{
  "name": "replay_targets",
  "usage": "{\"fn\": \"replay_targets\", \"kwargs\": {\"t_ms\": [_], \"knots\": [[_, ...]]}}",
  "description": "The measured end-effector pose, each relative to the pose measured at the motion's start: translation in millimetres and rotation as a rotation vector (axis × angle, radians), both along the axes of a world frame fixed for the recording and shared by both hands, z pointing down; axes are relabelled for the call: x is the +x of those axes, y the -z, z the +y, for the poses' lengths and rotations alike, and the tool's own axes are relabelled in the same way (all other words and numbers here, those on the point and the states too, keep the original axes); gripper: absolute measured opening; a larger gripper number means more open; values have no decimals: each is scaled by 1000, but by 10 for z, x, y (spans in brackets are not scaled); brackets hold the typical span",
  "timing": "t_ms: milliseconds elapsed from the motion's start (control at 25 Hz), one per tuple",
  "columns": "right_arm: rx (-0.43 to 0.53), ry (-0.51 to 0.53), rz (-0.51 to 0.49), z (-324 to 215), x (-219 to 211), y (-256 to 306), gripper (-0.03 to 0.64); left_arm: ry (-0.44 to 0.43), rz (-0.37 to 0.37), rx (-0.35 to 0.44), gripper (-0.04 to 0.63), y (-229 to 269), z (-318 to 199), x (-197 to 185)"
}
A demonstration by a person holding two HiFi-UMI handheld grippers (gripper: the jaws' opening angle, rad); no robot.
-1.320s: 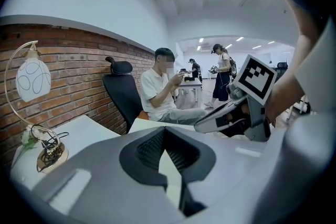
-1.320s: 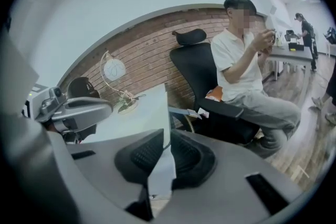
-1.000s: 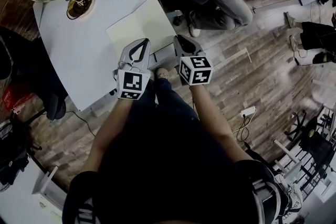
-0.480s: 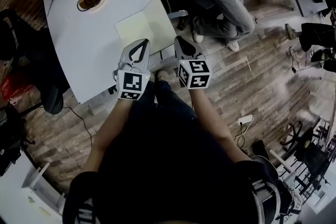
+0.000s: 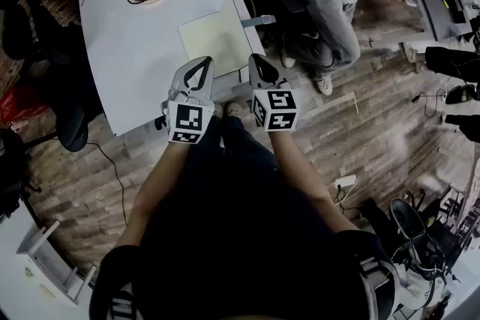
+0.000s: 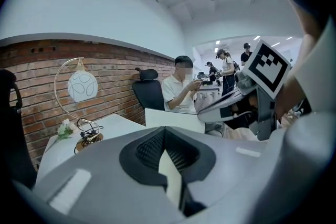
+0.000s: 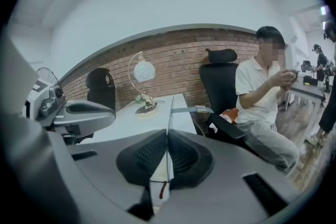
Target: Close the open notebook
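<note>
The notebook sits on the white counter ahead of you, its right leaf now standing up instead of lying flat, so it looks half closed. Your left gripper has its fingers together; your right gripper has just been closing its fingers on nothing.

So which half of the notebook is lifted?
The notebook half by the right hand-held gripper: almost upright, while the other half lies flat on the table.
</note>
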State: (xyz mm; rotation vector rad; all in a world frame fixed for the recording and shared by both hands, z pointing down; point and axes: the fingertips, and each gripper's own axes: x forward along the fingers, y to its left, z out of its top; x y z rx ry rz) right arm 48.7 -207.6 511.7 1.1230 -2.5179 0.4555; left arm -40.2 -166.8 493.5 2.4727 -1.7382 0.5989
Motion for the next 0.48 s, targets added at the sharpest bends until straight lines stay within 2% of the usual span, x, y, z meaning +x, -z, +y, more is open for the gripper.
{"fn": "replay_targets", "kwargs": {"t_ms": [480], "knots": [[31, 79, 34, 205, -334, 8, 21, 86, 0, 11, -5, 21, 238, -297]]}}
